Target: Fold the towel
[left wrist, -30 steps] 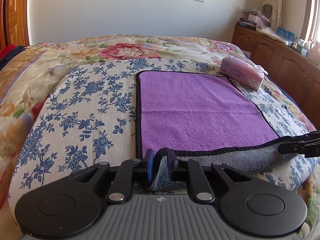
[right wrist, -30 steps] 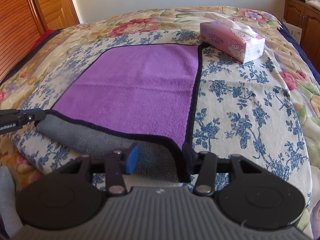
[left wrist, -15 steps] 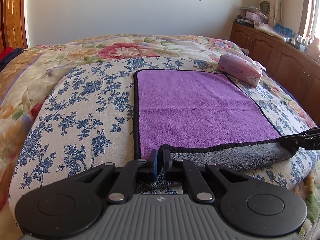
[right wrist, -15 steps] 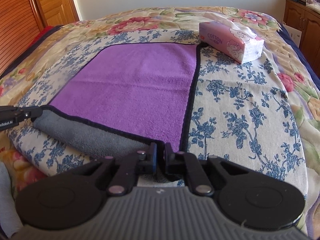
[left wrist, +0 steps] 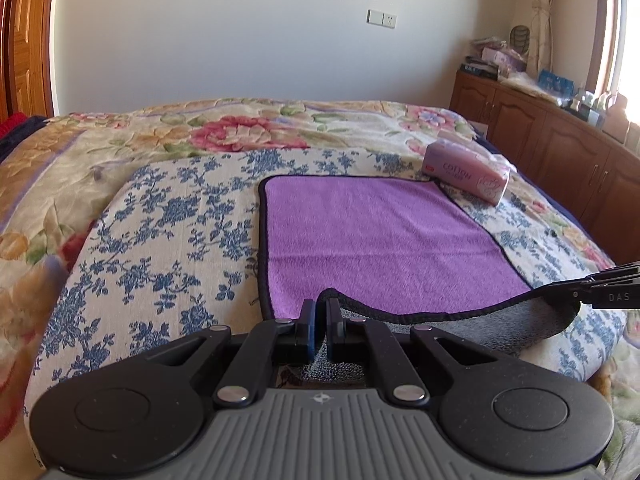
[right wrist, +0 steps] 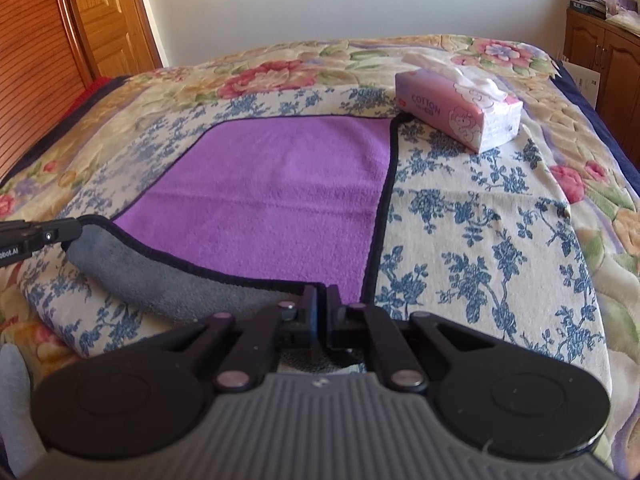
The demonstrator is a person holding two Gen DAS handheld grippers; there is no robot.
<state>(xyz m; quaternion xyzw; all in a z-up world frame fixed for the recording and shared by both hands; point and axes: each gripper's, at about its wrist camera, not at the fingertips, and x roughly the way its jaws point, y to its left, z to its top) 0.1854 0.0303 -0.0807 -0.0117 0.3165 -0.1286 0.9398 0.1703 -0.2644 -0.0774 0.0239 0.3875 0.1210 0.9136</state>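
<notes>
A purple towel [left wrist: 372, 240] with a black hem and a grey underside lies flat on the bed; it also shows in the right wrist view [right wrist: 280, 196]. My left gripper [left wrist: 320, 312] is shut on the towel's near left corner and holds it lifted. My right gripper [right wrist: 321, 300] is shut on the near right corner and holds it lifted. The near edge sags between them and shows the grey underside [right wrist: 168, 280]. The right gripper's tip shows at the right of the left wrist view [left wrist: 568, 294]. The left gripper's tip shows at the left of the right wrist view [right wrist: 68, 230].
A pink tissue pack [right wrist: 460, 110] lies on the bed just past the towel's far right corner, also in the left wrist view [left wrist: 468, 172]. A floral quilt [left wrist: 168, 216] covers the bed. Wooden cabinets [left wrist: 560, 140] stand along the right, a wooden door [right wrist: 104, 16] at the left.
My right gripper has shut on the near right corner. Both grippers have risen and moved forward, lifting the towel's near edge off the bed.
</notes>
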